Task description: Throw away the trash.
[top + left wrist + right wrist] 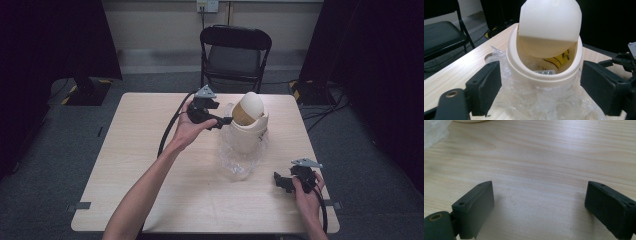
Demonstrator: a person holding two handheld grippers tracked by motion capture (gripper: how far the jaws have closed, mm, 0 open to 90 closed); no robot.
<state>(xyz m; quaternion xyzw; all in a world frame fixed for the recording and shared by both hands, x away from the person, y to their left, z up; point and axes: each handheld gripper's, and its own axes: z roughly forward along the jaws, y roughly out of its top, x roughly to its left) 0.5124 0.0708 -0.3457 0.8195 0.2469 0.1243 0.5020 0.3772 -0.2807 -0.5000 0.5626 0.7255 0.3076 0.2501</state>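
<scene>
The small cream plastic bin (246,131) with a domed swing lid (550,23) stands on the pale wooden counter (150,165), toward its far middle, wrapped at the base in crinkled clear plastic film (239,162). The lid is tilted, showing yellow wrapping (560,58) inside. The left gripper (224,121) sits just beside the bin's rim, jaws spread, nothing between them. The right gripper (280,181) rests near the counter's right front, jaws spread wide and empty.
</scene>
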